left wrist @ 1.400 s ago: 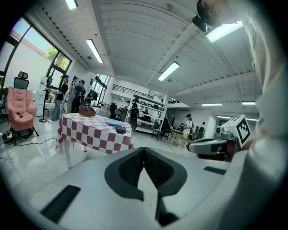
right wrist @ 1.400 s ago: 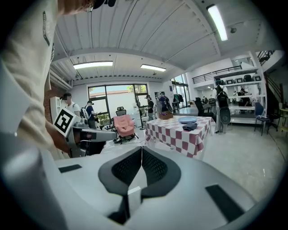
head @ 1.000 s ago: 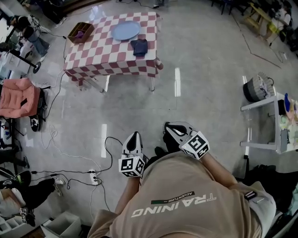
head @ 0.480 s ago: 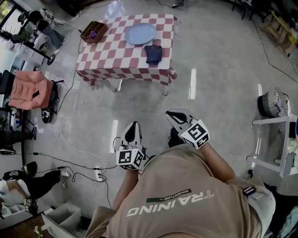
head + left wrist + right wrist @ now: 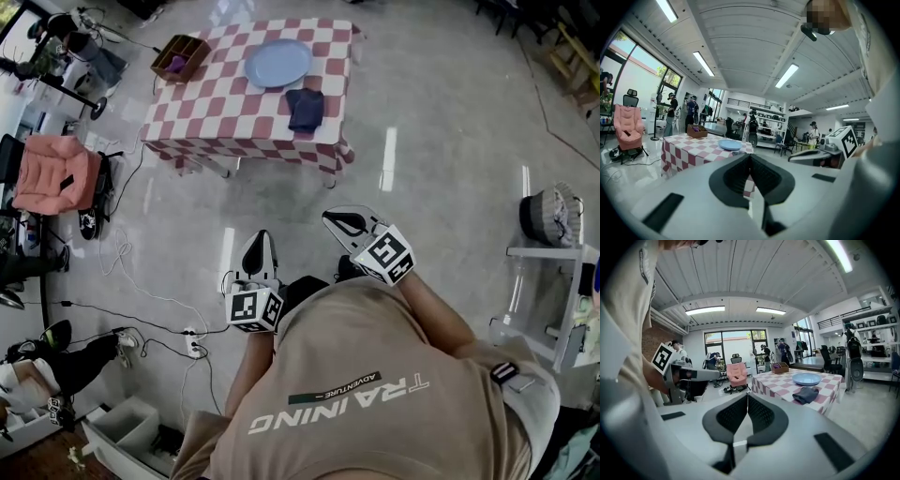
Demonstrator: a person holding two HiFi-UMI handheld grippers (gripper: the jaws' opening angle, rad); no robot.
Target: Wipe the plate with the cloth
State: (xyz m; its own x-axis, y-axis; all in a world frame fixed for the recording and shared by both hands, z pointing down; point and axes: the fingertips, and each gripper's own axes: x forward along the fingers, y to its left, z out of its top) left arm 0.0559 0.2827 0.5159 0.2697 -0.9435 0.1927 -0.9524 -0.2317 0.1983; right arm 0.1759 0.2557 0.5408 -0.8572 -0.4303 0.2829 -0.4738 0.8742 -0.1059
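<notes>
A light blue plate (image 5: 278, 63) lies on the red-and-white checked table (image 5: 216, 112) far ahead of me. A dark blue cloth (image 5: 306, 108) lies folded just beside it, near the table's edge. Both grippers are held out over the floor, well short of the table. My left gripper (image 5: 260, 240) is shut and empty. My right gripper (image 5: 337, 221) is also shut with nothing in it. In the left gripper view the plate (image 5: 730, 145) shows beyond the closed jaws. In the right gripper view the plate (image 5: 806, 378) and the cloth (image 5: 805, 394) show ahead to the right.
A wooden box (image 5: 180, 56) stands at the table's far left corner. A pink chair (image 5: 54, 183) stands to the left. Cables (image 5: 141, 291) and a power strip (image 5: 192, 342) lie on the floor. A basket (image 5: 550, 214) and a white shelf cart (image 5: 553, 281) stand at right.
The person has walked some way toward the table, carrying both grippers forward. Both grippers stay shut and empty.
</notes>
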